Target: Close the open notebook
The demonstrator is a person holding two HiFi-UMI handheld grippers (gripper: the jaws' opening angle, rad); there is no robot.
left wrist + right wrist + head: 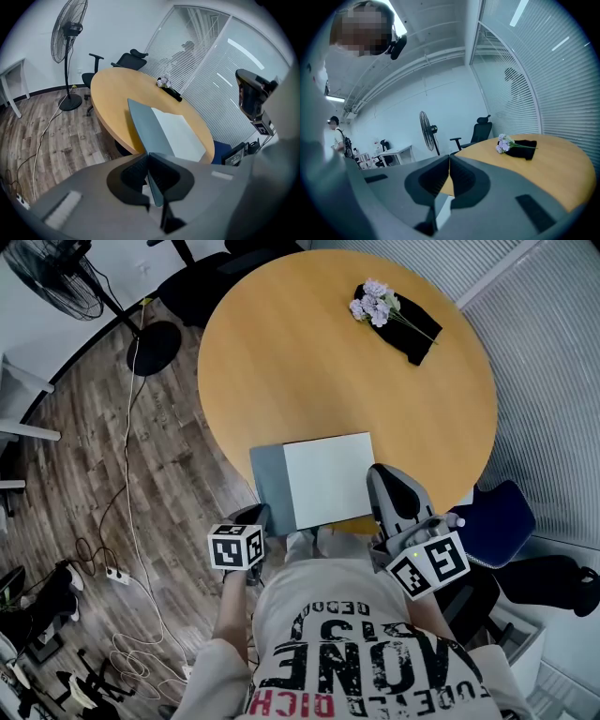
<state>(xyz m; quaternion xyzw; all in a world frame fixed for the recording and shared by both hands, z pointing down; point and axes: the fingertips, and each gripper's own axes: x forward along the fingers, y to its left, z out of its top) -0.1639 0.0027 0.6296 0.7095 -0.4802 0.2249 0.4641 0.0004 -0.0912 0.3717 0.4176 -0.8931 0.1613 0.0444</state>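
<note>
An open notebook lies at the near edge of the round wooden table, with a white page facing up and a grey cover on its left. My left gripper sits at the cover's near left corner. In the left gripper view the gripper is shut on the grey cover, whose edge runs up from between the jaws, tilted off the white page. My right gripper hovers by the notebook's right edge. Its jaws meet with nothing seen between them.
Purple flowers lie on a black cloth at the table's far side. A standing fan and office chairs stand beyond on the left. Cables and a power strip lie on the wood floor. A blue chair stands at the right.
</note>
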